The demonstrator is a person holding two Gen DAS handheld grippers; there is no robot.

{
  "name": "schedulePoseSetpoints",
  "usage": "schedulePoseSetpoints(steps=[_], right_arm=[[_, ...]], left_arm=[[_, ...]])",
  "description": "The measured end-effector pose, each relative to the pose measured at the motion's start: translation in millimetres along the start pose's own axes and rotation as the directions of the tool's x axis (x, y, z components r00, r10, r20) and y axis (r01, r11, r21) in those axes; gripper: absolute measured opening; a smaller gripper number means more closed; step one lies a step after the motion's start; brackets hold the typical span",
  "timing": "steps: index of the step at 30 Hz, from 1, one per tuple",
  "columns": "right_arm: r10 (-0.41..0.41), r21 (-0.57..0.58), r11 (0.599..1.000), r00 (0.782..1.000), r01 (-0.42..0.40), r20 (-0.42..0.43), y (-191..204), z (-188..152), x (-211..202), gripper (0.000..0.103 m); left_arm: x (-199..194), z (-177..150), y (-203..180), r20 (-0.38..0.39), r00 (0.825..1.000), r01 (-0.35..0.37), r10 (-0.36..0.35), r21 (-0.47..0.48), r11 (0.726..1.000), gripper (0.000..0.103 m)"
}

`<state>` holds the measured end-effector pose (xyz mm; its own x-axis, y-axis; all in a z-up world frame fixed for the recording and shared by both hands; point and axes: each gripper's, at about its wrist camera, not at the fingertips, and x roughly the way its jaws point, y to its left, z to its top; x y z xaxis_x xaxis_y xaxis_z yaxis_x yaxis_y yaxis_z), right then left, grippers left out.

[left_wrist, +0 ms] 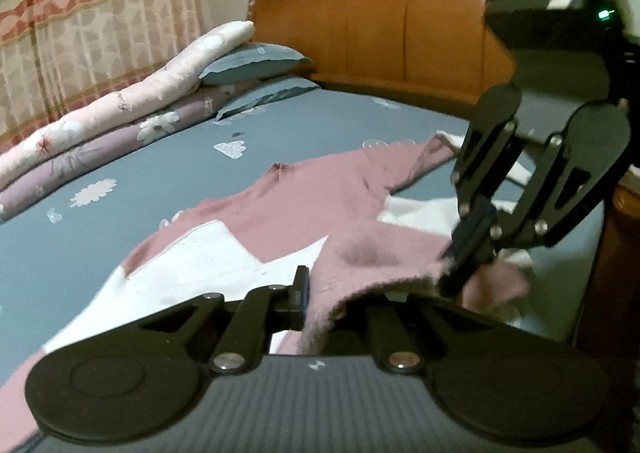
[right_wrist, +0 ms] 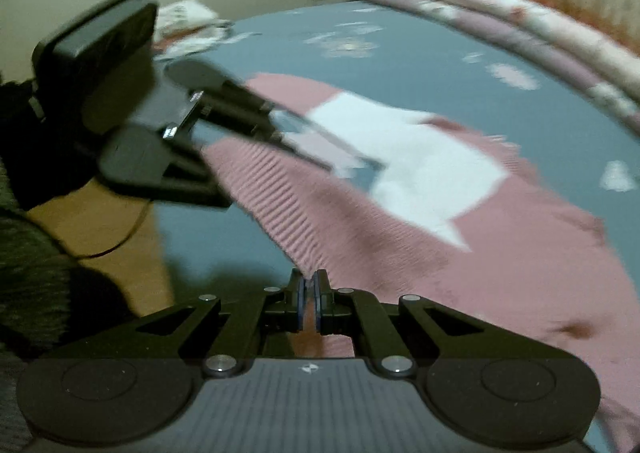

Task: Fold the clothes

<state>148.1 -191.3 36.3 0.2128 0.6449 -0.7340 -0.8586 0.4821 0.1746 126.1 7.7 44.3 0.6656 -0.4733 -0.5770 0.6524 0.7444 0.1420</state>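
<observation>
Right tool [right_wrist: 308,303] clamped on pink sweater [right_wrist: 460,253] hem; left tool [right_wrist: 352,165] gripping too.

Open blue-grey floral bedsheet [left_wrist: 304,129] at 11 o'clock past the pink-and-white knitted sweater [left_wrist: 304,209]; stacked pink quilts [left_wrist: 120,117] block 10, brown wooden headboard [left_wrist: 400,21] blocks 12.

A bed [left_wrist: 312,125] in a blue-grey sheet printed with white flowers carries a blue-grey pillow [left_wrist: 256,63] against the wooden headboard [left_wrist: 400,25] — beside it lies a long rolled quilt [left_wrist: 120,109] (pink over mauve, floral). Behind hangs a striped patterned curtain [left_wrist: 92,9].
</observation>
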Motion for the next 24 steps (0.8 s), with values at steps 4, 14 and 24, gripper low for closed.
schedulePoseSetpoints(steps=[4, 14, 24], right_arm=[[0.176, 0.036, 0.984, 0.984, -0.175, -0.013, 7, 7, 18, 0.005], [0.409, 0.117, 0.912, 0.898, -0.394, -0.164, 21, 16, 109, 0.006], [0.249, 0.175, 0.957, 0.963, -0.23, -0.098, -4, 18, 76, 0.043]], left_arm=[[-23, -3, 5, -0.075, 0.997, -0.024, 0.028, 0.052, 0.998, 0.004], [-1, -74, 15, -0.323, 0.945, 0.015, -0.042, -0.083, 0.996, 0.005], [-24, -106, 58, -0.389, 0.897, 0.073, -0.21, -0.337, 0.939, 0.05]])
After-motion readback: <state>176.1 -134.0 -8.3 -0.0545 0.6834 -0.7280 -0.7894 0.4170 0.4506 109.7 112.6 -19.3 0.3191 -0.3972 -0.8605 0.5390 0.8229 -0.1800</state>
